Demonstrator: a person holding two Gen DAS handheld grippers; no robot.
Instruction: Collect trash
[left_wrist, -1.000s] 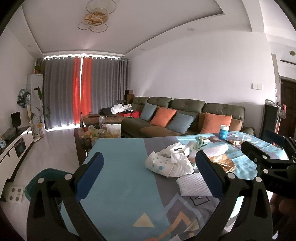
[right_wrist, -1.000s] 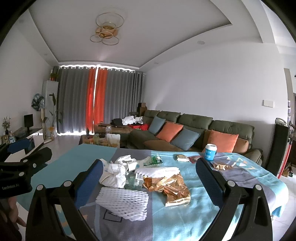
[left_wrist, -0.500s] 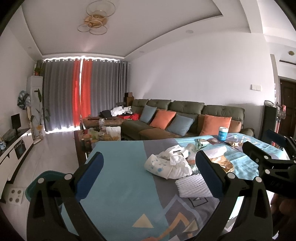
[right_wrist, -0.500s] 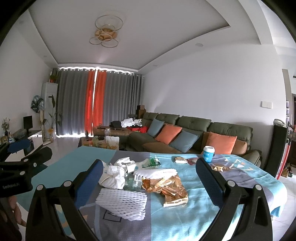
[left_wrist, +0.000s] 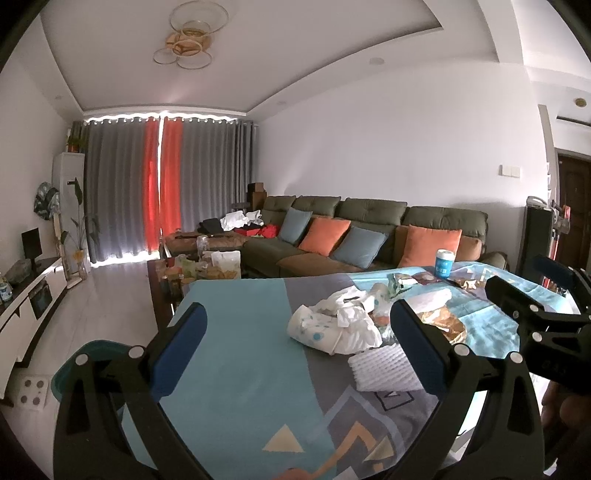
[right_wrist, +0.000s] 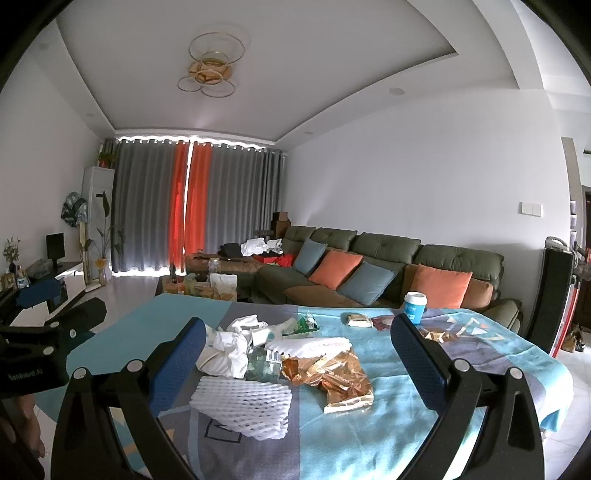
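The trash sits in a loose heap in the middle of the table (right_wrist: 480, 373), on a blue and grey patterned cloth. Nearest the front edge is a white foam net sleeve (right_wrist: 242, 404), lying flat and ribbed. Just behind it and touching it are crumpled white paper wrappings (right_wrist: 225, 350) with a clear plastic bottle (right_wrist: 264, 365) half buried among them, and a second foam sleeve (right_wrist: 310, 345) beyond. To the right of the bottle a crinkled gold foil bag (right_wrist: 332, 376) lies torn open and flattened. Farther back are a green wrapper (right_wrist: 306, 323), a small pale packet (right_wrist: 358, 320), and an upright blue paper cup (right_wrist: 414, 307) with a white lid.

The right gripper (right_wrist: 293, 363) hangs above the near edge of the table with its jaws spread wide, holding nothing and touching nothing; the heap shows between its blue pads. The left gripper (left_wrist: 297, 347) is off to the left of the heap, equally wide open and empty, over bare cloth, its right finger in front of the foam sleeve.

On the floor beside the table's left corner stands a teal bin (left_wrist: 90, 360). Behind the table a green sofa (right_wrist: 388, 258) with orange and blue cushions runs along the wall, with grey and orange curtains (right_wrist: 192, 206) at the far end.
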